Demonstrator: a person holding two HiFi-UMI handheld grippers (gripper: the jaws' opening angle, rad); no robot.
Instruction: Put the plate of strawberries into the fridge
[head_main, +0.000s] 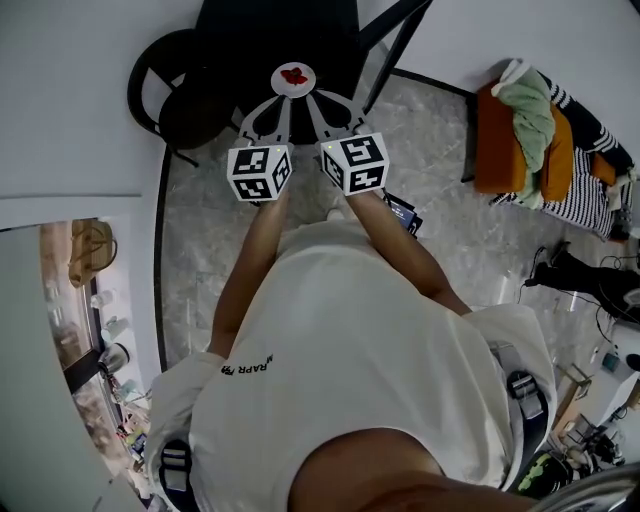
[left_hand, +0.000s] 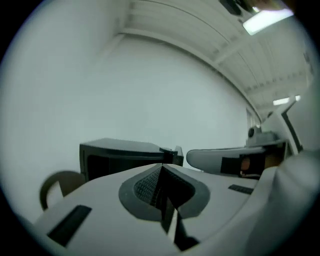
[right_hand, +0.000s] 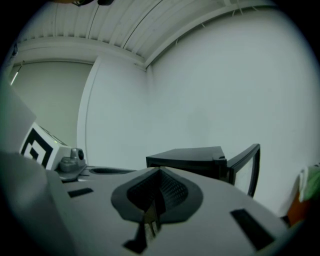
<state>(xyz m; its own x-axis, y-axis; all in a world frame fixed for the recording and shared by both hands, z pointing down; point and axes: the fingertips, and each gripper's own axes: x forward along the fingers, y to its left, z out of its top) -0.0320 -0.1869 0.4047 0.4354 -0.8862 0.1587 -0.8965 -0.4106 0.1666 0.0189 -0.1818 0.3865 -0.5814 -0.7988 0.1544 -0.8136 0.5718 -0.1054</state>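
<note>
Beyond the plate of strawberries (head_main: 294, 78), the fridge (head_main: 250, 30) stands open, chair (head_main: 165, 92) beside.

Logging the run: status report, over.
Both shut on strawberry plate rim: left gripper, right gripper. Plate held before open fridge. Nothing seen blocking.

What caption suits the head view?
Left hand-held gripper and right hand-held gripper hold the plate of strawberries in front of the open fridge.

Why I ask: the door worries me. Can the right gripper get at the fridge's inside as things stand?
Probably yes. The fridge stands straight ahead with its door swung open, and nothing shows between it and the right gripper, which holds the plate of strawberries with the left gripper.
</note>
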